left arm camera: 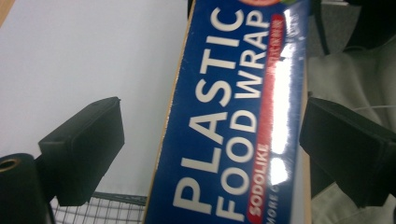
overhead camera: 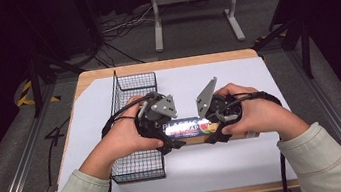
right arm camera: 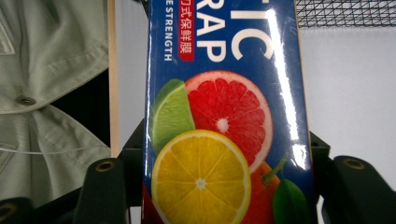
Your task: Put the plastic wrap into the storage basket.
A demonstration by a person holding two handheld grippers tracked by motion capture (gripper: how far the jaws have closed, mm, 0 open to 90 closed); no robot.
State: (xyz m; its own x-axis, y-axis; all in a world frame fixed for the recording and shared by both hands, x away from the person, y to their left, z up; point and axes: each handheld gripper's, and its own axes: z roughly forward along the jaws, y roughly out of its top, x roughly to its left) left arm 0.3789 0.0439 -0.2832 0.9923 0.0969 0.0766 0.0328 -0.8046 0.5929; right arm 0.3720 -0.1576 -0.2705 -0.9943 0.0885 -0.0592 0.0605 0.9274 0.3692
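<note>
The high view looks forward and down over the bench (overhead camera: 256, 71) from above. Both gripper views sit very close above the food wrap box (overhead camera: 185, 127), seen in all three.

A black wire basket (overhead camera: 134, 126) sits on the left half of the bench (overhead camera: 164, 65), long axis running front to back. A white sheet (overhead camera: 236, 74) covers most of the wooden benchtop. Beyond the bench, a white metal frame (overhead camera: 195, 9) stands on the grey floor (overhead camera: 10, 159) beside loose cables (overhead camera: 118, 25).
</note>
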